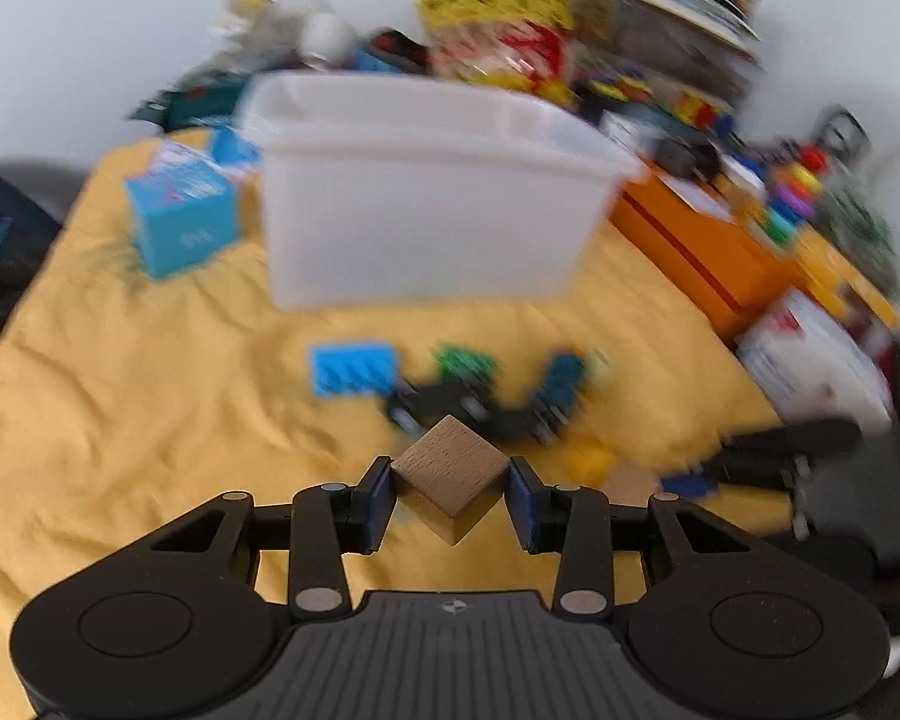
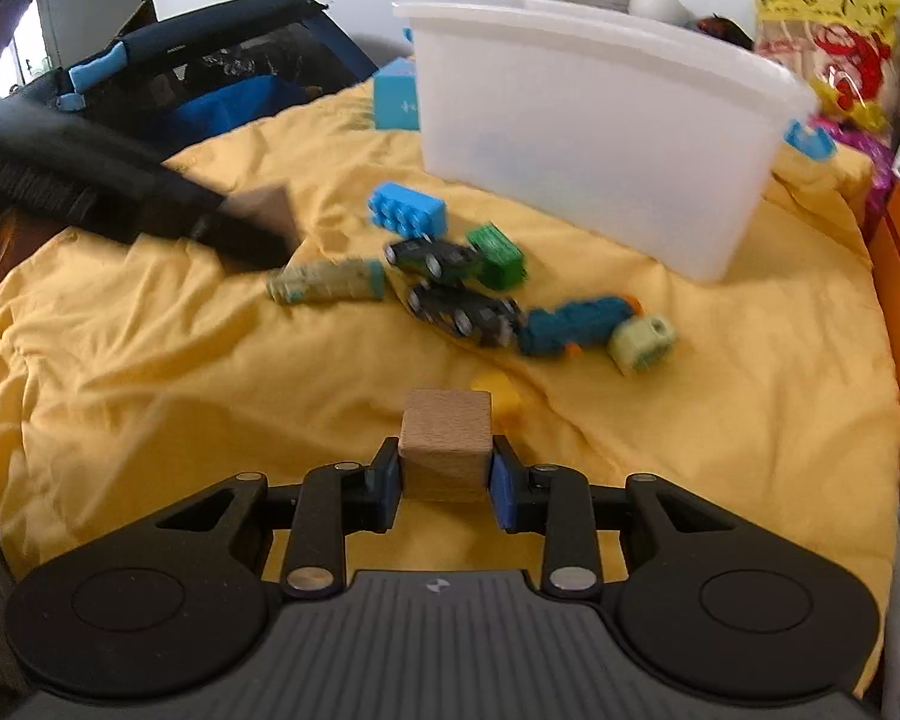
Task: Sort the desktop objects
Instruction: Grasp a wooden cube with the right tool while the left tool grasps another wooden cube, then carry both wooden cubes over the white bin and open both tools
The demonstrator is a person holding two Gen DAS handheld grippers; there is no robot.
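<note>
Clearly early: each gripper, left (image 1: 450,495) and right (image 2: 445,480), clenches a cube (image 1: 450,480) (image 2: 446,450). Toys (image 2: 462,300) mid-frame remain outside the bin (image 2: 600,138).

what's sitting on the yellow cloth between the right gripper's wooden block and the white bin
In the right wrist view: a yellow piece just beyond the block, then toy cars, before the bin.

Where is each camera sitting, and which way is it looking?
Left wrist: sits on the left tongs, looking along them over the yellow cloth at the white bin; own tongs clamp a wooden cube.
Right wrist: sits on the right tongs, facing the bin from the other side; they clamp another wooden cube.
Shared: bin, blue brick, toy cars.
</note>
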